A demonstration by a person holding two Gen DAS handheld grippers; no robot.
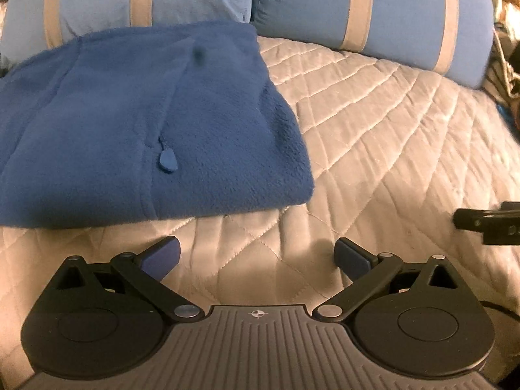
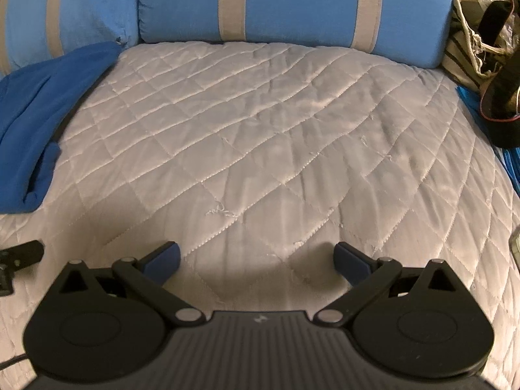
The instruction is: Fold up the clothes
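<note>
Blue fleece garment (image 1: 136,123) lay folded on the quilted bedspread (image 1: 373,123), against the striped pillows (image 1: 373,6). Left gripper (image 1: 256,256) and right gripper (image 2: 256,256) hovered nearby, both spread wide and holding nothing.

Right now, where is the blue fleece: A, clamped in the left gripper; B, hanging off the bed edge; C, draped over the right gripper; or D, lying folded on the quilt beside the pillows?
D: the blue fleece lies folded on the quilt, while the left gripper and right gripper are open and empty.
</note>
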